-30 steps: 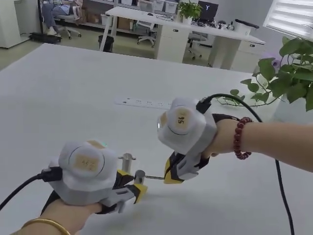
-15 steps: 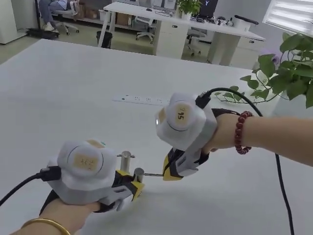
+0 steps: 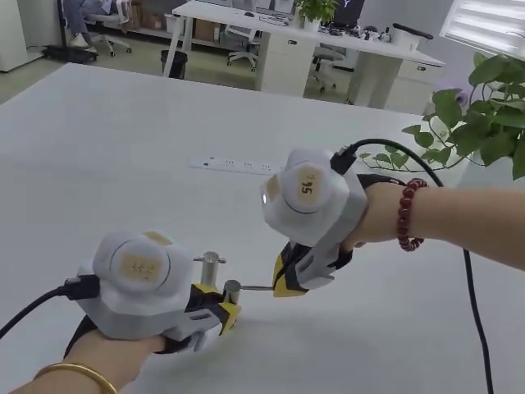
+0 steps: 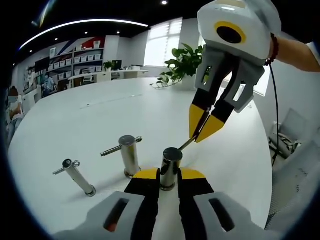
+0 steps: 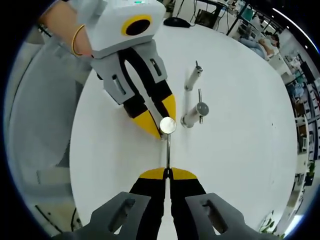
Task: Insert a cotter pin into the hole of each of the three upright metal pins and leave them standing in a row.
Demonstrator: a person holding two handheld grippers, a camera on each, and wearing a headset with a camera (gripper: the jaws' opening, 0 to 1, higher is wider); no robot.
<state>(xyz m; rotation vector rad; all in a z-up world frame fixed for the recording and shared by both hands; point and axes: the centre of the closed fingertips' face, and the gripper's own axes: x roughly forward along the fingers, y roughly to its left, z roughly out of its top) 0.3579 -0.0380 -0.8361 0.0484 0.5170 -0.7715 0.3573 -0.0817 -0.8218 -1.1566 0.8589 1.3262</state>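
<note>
Where the left gripper (image 4: 169, 176) is clamped on an upright metal pin (image 4: 171, 161), the pin's base is partly hidden between the jaws. A cotter pin (image 5: 167, 150) is pinched in the closed jaws of the right gripper (image 5: 167, 173), its tip at the pin's head; whether the hole is entered cannot be made out. Just beside, a second pin (image 4: 130, 156) is seen upright, cotter fitted. Whether the third pin (image 4: 78, 177) leans or lies cannot be told.

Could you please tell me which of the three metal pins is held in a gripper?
The front pin, clamped by the left gripper, with the right gripper holding a cotter pin to its head. The middle pin and far pin sit free.
</note>
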